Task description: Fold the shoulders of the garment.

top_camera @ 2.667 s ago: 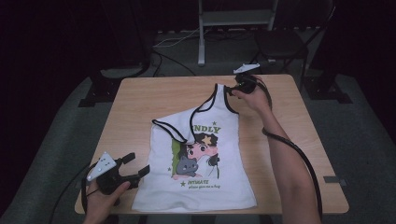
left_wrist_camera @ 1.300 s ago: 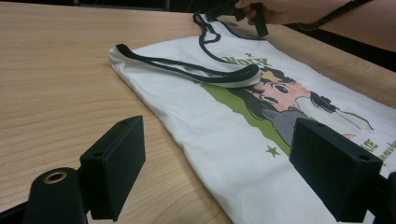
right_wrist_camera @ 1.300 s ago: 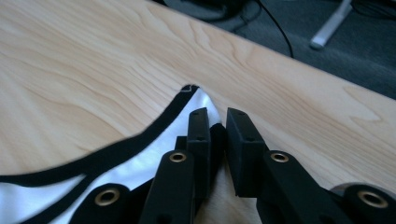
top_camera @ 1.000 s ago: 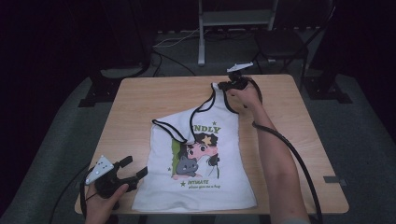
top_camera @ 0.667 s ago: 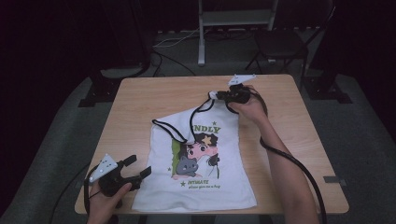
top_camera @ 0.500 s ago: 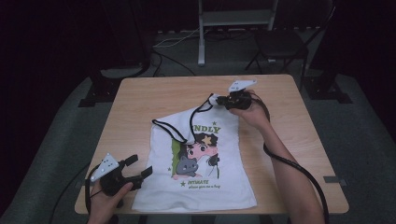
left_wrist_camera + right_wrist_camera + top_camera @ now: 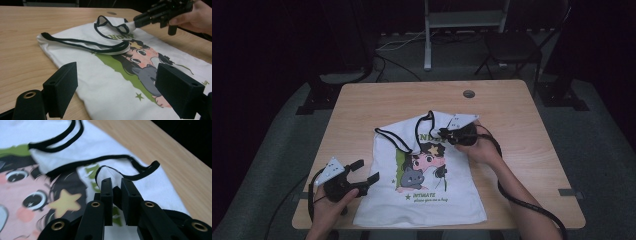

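A white tank top (image 7: 422, 185) with black trim and a cartoon print lies on the wooden surface (image 7: 517, 125), its hem toward six o'clock in the high view and its straps toward twelve. The right tool (image 7: 443, 133) is clamped on the top's right shoulder strap (image 7: 110, 173): in the right gripper view a pinch of white cloth with black edging stands between the two black jaws, which are drawn close together on it. That strap is lifted and folded in over the chest, so the pinched corner sits above the green lettering, at about one o'clock from the printed face (image 7: 428, 154). The other strap (image 7: 393, 137) lies flat at about eleven o'clock from the face. The left tool (image 7: 366, 171) rests at the eight o'clock corner of the surface, just beside the top's lower left edge; its jaws stand wide apart with nothing between them, as the left gripper view shows
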A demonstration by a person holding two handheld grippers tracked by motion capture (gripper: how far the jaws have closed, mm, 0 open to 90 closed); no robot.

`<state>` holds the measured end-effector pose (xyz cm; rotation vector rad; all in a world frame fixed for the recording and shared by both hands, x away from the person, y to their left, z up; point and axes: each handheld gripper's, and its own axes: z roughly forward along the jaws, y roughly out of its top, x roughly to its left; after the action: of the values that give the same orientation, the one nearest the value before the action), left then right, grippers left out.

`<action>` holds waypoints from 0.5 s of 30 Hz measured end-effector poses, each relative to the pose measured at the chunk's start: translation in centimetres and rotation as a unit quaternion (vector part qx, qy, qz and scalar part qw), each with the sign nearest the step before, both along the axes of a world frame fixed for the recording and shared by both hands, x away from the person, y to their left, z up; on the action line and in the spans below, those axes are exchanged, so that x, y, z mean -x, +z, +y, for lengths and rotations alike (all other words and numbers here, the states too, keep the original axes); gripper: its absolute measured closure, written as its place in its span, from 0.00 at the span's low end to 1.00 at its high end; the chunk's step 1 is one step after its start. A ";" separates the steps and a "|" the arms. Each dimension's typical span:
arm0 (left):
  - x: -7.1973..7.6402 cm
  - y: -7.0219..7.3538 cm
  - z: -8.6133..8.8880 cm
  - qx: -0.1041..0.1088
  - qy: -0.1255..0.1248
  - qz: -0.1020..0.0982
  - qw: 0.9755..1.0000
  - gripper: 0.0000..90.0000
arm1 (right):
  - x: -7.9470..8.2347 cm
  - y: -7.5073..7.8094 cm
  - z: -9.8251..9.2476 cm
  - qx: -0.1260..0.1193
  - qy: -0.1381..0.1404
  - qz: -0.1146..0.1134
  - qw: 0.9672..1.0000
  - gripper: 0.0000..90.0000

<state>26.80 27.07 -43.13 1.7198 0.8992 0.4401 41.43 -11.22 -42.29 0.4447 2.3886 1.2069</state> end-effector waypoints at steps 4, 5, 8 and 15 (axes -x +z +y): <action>-0.2 0.2 -0.3 0.001 -0.004 -0.003 1.000 0.20 | 0.8 -0.2 0.0 -0.006 0.000 -0.001 1.000 0.90; -0.3 0.2 -0.4 0.003 -0.004 -0.001 1.000 0.20 | 1.2 -0.2 0.1 -0.010 0.001 -0.001 1.000 0.90; -0.5 0.1 -0.5 0.001 -0.006 -0.001 1.000 0.20 | 2.1 -0.2 0.5 -0.004 0.007 -0.010 1.000 0.90; -0.4 0.0 -0.9 0.004 -0.009 -0.002 1.000 0.20 | 3.2 -1.2 1.1 0.016 0.006 -0.016 1.000 0.90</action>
<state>27.21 26.21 -43.09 1.7168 0.8813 0.4273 38.28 -10.08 -43.49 0.3987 2.3836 1.1696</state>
